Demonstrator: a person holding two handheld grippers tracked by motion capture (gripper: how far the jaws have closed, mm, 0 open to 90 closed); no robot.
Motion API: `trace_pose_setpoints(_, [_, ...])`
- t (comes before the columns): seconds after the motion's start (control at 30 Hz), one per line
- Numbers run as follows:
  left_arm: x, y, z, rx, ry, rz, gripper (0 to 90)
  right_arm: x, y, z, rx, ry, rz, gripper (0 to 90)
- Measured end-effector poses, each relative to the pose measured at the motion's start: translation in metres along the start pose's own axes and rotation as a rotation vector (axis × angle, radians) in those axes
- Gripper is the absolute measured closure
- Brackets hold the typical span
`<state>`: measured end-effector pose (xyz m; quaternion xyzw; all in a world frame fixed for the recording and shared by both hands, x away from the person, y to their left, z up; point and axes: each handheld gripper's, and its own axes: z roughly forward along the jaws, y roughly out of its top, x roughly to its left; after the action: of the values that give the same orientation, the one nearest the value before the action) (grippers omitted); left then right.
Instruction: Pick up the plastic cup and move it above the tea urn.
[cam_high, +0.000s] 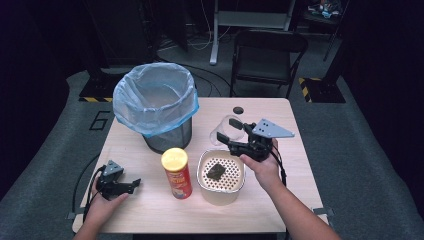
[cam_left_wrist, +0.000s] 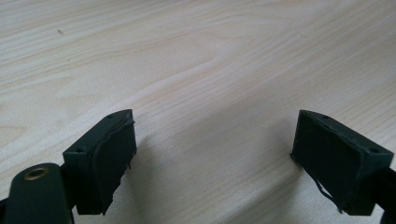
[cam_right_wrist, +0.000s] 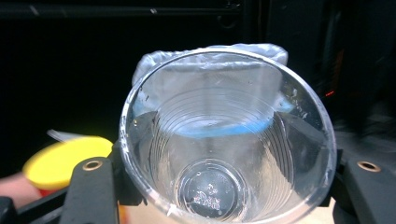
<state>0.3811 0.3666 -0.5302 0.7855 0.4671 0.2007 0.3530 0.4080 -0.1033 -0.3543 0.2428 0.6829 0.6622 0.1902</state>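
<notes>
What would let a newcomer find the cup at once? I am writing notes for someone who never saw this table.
Start at the big bin with the blue bag at the table's far left. To its right, above the white strainer pot, the right gripper holds the cup tilted between its jaws. Unlike the red can with the yellow lid, it is clear, ribbed plastic and looks empty.

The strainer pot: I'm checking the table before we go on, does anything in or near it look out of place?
A dark soggy lump lies on the perforated strainer, apparently dumped there. The right gripper holds a clear plastic cup tipped on its side, seemingly empty.
</notes>
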Motion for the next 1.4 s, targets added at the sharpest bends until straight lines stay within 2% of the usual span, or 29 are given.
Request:
trace_pose_setpoints(0.13, [0.0,0.0,0.0,0.002,-0.002,-0.003,13.2,-0.006,0.0,0.0,0.013,0.052,0.133,33.2])
trace_pose_setpoints(0.17, [0.0,0.0,0.0,0.002,-0.001,-0.001,13.2,-0.006,0.0,0.0,0.023,0.043,0.152,33.2])
trace_pose_setpoints(0.27, [0.0,0.0,0.0,0.0,0.0,0.0,13.2,-0.007,0.003,0.001,0.054,0.025,0.126,33.3])
trace_pose_setpoints(0.33, [0.0,0.0,0.0,0.002,-0.002,-0.003,13.3,-0.005,0.01,0.001,0.061,0.004,0.091,33.6])
trace_pose_setpoints(0.4, [0.0,0.0,0.001,-0.011,0.004,-0.006,13.3,-0.003,0.022,0.002,0.061,-0.014,0.073,33.8])
trace_pose_setpoints(0.5, [0.0,0.0,0.0,0.002,-0.002,-0.002,13.4,-0.001,0.047,0.011,0.074,-0.014,0.043,33.6])
trace_pose_setpoints(0.57, [0.0,0.0,0.0,0.002,-0.002,-0.003,13.3,0.0,0.065,0.021,0.088,-0.023,0.015,33.5])
trace_pose_setpoints(0.73, [0.0,0.0,0.0,0.003,-0.002,-0.003,13.3,-0.001,0.104,0.056,0.063,-0.039,-0.065,32.5])
trace_pose_setpoints(0.93, [0.0,0.0,0.0,-0.001,-0.001,-0.01,13.5,-0.001,0.132,0.103,0.097,-0.025,-0.033,32.3])
trace_pose_setpoints(0.97, [-0.001,0.0,0.001,-0.005,0.001,-0.017,13.6,-0.001,0.134,0.111,0.096,-0.026,-0.022,32.3])
trace_pose_setpoints(1.0, [0.0,0.0,0.0,0.0,0.004,-0.002,13.6,-0.002,0.136,0.118,0.098,-0.028,-0.029,32.3])
trace_pose_setpoints(1.03, [0.0,0.0,0.0,0.0,0.003,-0.005,13.5,-0.004,0.137,0.125,0.101,-0.034,-0.034,32.3])
trace_pose_setpoints(1.1, [0.0,0.0,0.0,0.001,0.002,-0.005,13.5,-0.006,0.137,0.138,0.113,-0.04,-0.009,32.3])
trace_pose_setpoints(1.23, [0.0,0.0,0.0,0.006,0.0,-0.004,13.6,-0.007,0.132,0.166,0.153,-0.035,0.005,32.5])
trace_pose_setpoints(1.33, [0.001,0.0,0.0,0.007,-0.001,-0.003,13.6,-0.003,0.126,0.186,0.204,-0.038,-0.029,32.3])
trace_pose_setpoints(1.37, [0.001,0.0,-0.001,0.008,-0.003,-0.004,13.6,-0.002,0.124,0.191,0.214,-0.033,-0.047,32.3])
trace_pose_setpoints(1.4, [0.001,0.0,-0.001,0.009,-0.004,-0.004,13.6,0.001,0.123,0.196,0.213,-0.034,-0.045,32.3])
